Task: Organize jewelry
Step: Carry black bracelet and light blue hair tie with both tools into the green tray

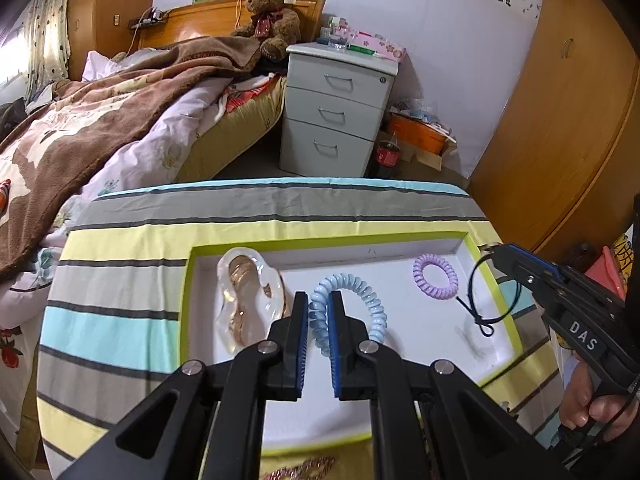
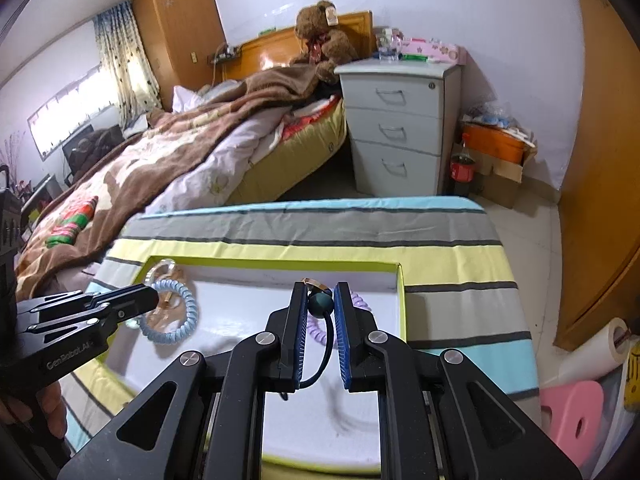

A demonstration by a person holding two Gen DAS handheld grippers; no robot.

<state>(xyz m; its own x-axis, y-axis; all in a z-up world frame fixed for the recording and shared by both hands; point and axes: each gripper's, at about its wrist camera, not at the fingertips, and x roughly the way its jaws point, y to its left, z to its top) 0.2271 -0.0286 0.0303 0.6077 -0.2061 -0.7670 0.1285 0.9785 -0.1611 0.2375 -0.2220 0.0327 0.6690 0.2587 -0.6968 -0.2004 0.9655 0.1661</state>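
A white tray with a green rim point(image 1: 486, 264) lies on the striped table. My left gripper point(image 1: 319, 300) is shut on a light blue spiral hair tie point(image 1: 370, 300) over the tray's middle; it also shows in the right wrist view point(image 2: 188, 312). My right gripper point(image 2: 320, 292) is shut on a black elastic hair tie with a dark bead point(image 2: 320, 306), held above the tray's right side; its loop hangs in the left wrist view point(image 1: 480, 300). A purple spiral hair tie point(image 1: 435, 276) lies at the tray's far right. A clear bangle with gold pieces point(image 1: 248, 296) lies at the tray's left.
The tray sits on a striped cloth over the table point(image 1: 120, 304). A bed point(image 1: 100, 120) with a brown blanket stands to the left, a grey drawer unit point(image 1: 336, 108) beyond the table. A pink stool point(image 2: 572, 412) and a paper roll point(image 2: 592, 348) are at the right.
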